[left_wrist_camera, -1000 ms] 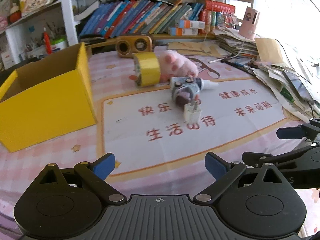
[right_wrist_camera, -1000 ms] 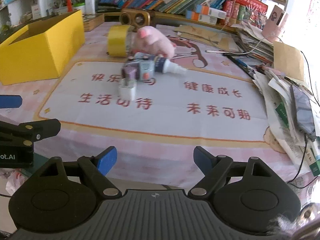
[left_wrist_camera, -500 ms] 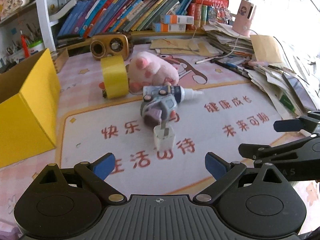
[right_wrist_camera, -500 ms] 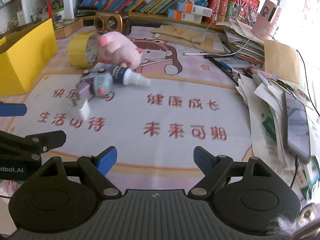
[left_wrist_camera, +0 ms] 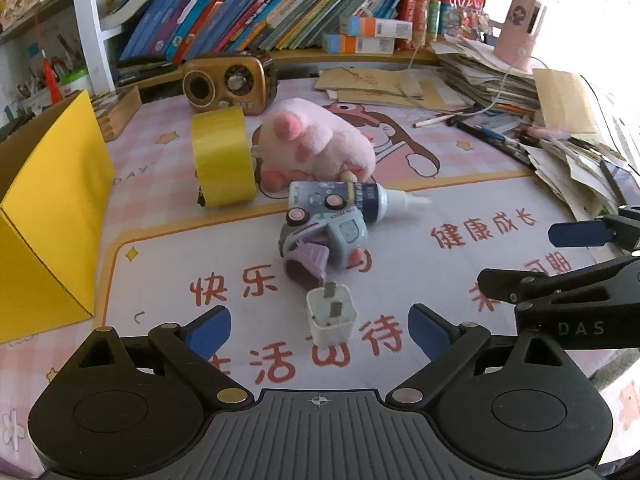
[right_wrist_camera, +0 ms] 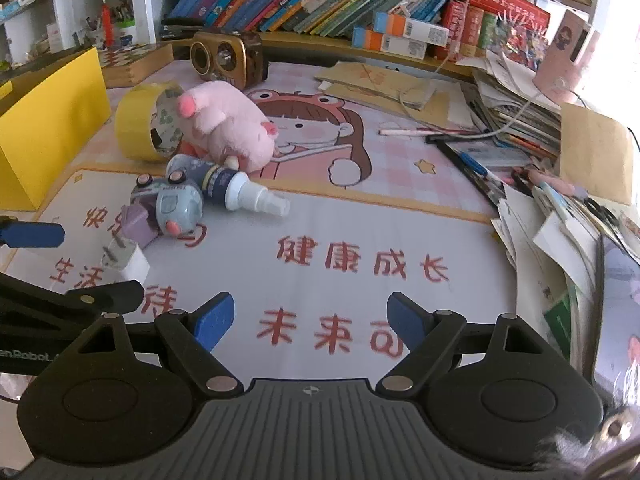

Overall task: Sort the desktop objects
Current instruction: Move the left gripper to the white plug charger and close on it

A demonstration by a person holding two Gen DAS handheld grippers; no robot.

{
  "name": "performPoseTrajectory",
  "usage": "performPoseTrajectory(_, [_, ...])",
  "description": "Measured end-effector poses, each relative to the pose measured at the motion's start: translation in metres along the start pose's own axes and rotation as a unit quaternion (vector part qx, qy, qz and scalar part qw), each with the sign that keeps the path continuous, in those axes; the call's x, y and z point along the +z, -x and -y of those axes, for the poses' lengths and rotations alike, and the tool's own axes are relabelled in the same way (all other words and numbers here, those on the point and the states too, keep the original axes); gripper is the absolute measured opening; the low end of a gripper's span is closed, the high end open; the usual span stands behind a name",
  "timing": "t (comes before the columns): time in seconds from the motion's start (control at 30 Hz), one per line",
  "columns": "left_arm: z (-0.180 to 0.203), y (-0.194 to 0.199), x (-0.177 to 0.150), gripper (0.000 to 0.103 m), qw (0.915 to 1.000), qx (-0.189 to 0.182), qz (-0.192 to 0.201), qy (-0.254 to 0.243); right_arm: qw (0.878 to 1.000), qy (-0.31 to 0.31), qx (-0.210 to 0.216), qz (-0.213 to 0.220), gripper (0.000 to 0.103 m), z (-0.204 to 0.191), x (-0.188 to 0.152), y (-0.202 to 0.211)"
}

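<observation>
A white plug charger (left_wrist_camera: pixel 330 316) lies on the desk mat just ahead of my open left gripper (left_wrist_camera: pixel 319 330), between its blue pads but untouched. Behind it sit a grey-blue toy car (left_wrist_camera: pixel 324 240), a spray bottle (left_wrist_camera: pixel 360 198), a pink plush pig (left_wrist_camera: pixel 316 148) and a yellow tape roll (left_wrist_camera: pixel 222 160). A yellow box (left_wrist_camera: pixel 48 216) stands at the left. My right gripper (right_wrist_camera: pixel 310 322) is open over bare mat, with the charger (right_wrist_camera: pixel 126 260), the toy car (right_wrist_camera: pixel 168 208) and the spray bottle (right_wrist_camera: pixel 236 192) off to its left.
A brown retro radio (left_wrist_camera: pixel 230 80) stands at the back below a shelf of books (left_wrist_camera: pixel 260 12). Piled papers, pens and a phone (right_wrist_camera: pixel 580 208) crowd the right edge. A pink cup holder (left_wrist_camera: pixel 520 32) sits on the back-right stack.
Both grippers have moved sideways across the desk and closer to the pile. The charger now lies between the left gripper's fingers. The yellow box has slid toward the left edge of both views.
</observation>
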State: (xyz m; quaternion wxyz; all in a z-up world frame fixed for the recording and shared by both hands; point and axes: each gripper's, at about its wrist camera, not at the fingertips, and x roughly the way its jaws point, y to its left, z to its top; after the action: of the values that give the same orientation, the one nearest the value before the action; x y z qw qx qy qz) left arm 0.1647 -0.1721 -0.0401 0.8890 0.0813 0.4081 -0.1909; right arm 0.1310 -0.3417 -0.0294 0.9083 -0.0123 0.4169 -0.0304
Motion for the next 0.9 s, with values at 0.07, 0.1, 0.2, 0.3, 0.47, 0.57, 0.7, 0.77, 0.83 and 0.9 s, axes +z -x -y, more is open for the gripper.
performPoseTrajectory(0.07, [0.000, -0.002, 0.003, 0.096, 1.0000, 0.001, -0.001, 0.001, 1.000, 0.003, 0.001, 0.002, 0.083, 0.001, 0.004, -0.003])
performPoseTrajectory(0.1, [0.001, -0.003, 0.004, 0.096, 1.0000, 0.002, -0.001, 0.000, 1.000, 0.003, 0.003, 0.003, 0.083, 0.002, 0.005, -0.004])
performPoseTrajectory(0.2, [0.003, -0.005, 0.006, 0.096, 1.0000, 0.004, -0.002, -0.003, 1.000, 0.001, 0.006, 0.003, 0.083, 0.006, 0.008, -0.008])
performPoseTrajectory(0.3, [0.005, -0.005, 0.008, 0.096, 1.0000, 0.003, -0.002, -0.007, 1.000, -0.002, 0.008, 0.002, 0.083, 0.009, 0.010, -0.011])
performPoseTrajectory(0.47, [0.006, -0.006, 0.009, 0.094, 1.0000, 0.003, -0.003, -0.008, 1.000, -0.007, 0.012, 0.003, 0.083, 0.013, 0.012, -0.013])
performPoseTrajectory(0.57, [0.008, -0.006, 0.009, 0.090, 1.0000, 0.004, -0.004, -0.008, 1.000, -0.008, 0.013, 0.005, 0.083, 0.015, 0.013, -0.014])
performPoseTrajectory(0.7, [0.008, -0.010, 0.008, 0.084, 0.9999, 0.003, -0.011, -0.006, 1.000, -0.011, 0.016, 0.005, 0.083, 0.017, 0.013, -0.015])
performPoseTrajectory(0.77, [0.008, -0.012, 0.008, 0.082, 0.9999, 0.006, -0.014, -0.005, 1.000, -0.010, 0.017, 0.004, 0.083, 0.018, 0.014, -0.016])
performPoseTrajectory(0.83, [0.009, -0.013, 0.008, 0.079, 0.9999, 0.008, -0.012, -0.006, 1.000, -0.008, 0.019, 0.003, 0.083, 0.018, 0.014, -0.017])
performPoseTrajectory(0.9, [0.010, -0.014, 0.009, 0.069, 0.9999, 0.005, -0.014, -0.009, 1.000, -0.005, 0.020, 0.003, 0.083, 0.018, 0.014, -0.018])
